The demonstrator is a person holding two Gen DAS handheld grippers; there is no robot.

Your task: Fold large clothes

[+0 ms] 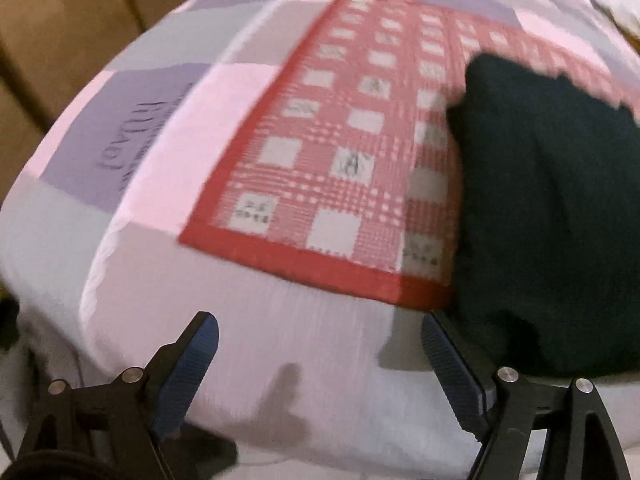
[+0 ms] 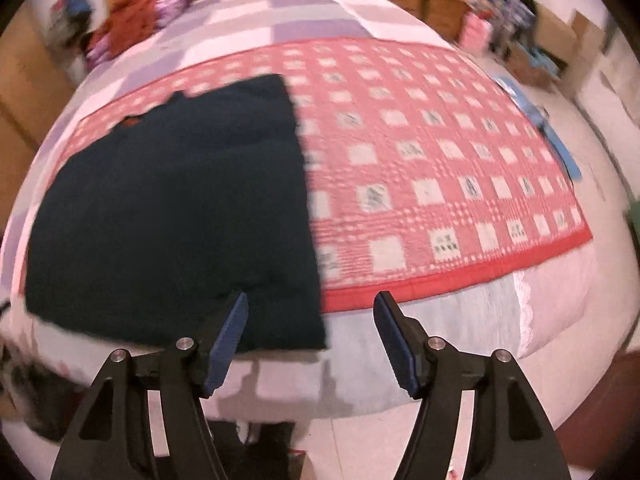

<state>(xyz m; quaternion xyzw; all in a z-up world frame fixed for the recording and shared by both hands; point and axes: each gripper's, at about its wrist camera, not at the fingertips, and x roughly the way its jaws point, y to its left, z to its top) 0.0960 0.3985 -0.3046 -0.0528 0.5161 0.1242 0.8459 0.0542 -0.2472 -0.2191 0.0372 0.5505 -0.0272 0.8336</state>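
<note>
Dark garment folded on the bed, both grippers free

The bed [image 2: 460, 320] fills both views; on its red checked mat [image 2: 440, 160], left of frame, the dark garment [image 2: 172, 208] lies as a squared slab, apparently mostly folded. Left gripper [image 1: 320, 344] and right gripper [image 2: 310, 316] gape, holding nothing

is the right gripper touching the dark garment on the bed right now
Apart. The right wrist view shows the right gripper open above the dark garment, nothing pinched between its pads.

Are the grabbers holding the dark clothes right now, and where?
No. Both the left gripper and the right gripper are open with nothing between their fingers. The dark garment lies flat on the red checked mat.
</note>
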